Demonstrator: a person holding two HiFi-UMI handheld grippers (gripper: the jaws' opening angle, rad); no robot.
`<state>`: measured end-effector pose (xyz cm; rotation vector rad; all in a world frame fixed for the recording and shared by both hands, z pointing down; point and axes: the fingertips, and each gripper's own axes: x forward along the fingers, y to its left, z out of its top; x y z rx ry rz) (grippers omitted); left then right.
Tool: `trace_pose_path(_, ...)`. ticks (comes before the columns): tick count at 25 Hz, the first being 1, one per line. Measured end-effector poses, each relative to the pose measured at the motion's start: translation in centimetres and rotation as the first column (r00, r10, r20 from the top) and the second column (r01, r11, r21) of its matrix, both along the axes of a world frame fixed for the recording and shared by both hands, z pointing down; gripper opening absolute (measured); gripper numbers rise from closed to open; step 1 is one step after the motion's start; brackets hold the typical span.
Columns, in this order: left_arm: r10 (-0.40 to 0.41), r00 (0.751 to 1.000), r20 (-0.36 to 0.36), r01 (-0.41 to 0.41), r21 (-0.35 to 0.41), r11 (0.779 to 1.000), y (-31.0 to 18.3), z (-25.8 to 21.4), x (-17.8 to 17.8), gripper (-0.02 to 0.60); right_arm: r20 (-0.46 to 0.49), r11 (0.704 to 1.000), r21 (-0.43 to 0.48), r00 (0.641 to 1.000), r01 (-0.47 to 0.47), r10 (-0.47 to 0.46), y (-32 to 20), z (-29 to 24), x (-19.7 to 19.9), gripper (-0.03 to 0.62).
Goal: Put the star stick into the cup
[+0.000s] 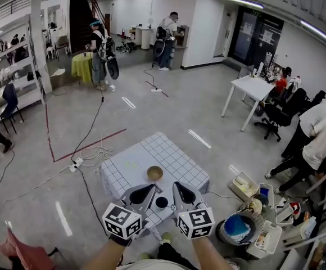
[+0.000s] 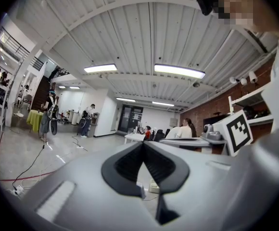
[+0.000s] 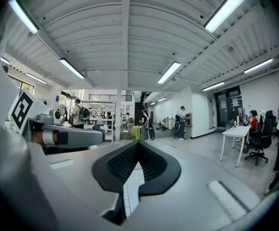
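In the head view a small table with a white checked cloth (image 1: 174,153) stands below me. On it sit a wooden bowl (image 1: 154,173) and, nearer me, a small dark cup (image 1: 161,202). A faint pale green thing (image 1: 130,163) lies on the cloth's left part; I cannot tell whether it is the star stick. My left gripper (image 1: 150,187) and right gripper (image 1: 176,185) hover side by side above the table's near edge, the dark cup between them. Both point level into the room. The left gripper (image 2: 143,142) and right gripper (image 3: 138,142) have their jaws shut on nothing.
Bins and trays of mixed items (image 1: 247,224) crowd the floor right of the table. Cables and a power strip (image 1: 76,165) lie on the floor at left. A white desk (image 1: 253,88) and seated people are at far right; others stand far back.
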<state>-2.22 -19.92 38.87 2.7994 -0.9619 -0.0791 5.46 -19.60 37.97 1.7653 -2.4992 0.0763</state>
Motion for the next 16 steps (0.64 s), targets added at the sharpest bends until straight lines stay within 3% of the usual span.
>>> trace_pose_path(16, -0.027, 1.0, -0.01, 0.027, 0.018, 0.999, -0.34, -0.98, -0.32, 0.006, 0.01, 1.0, 0.005, 1.0, -0.017, 0.017, 0.17, -0.3, 0.8, 0.012)
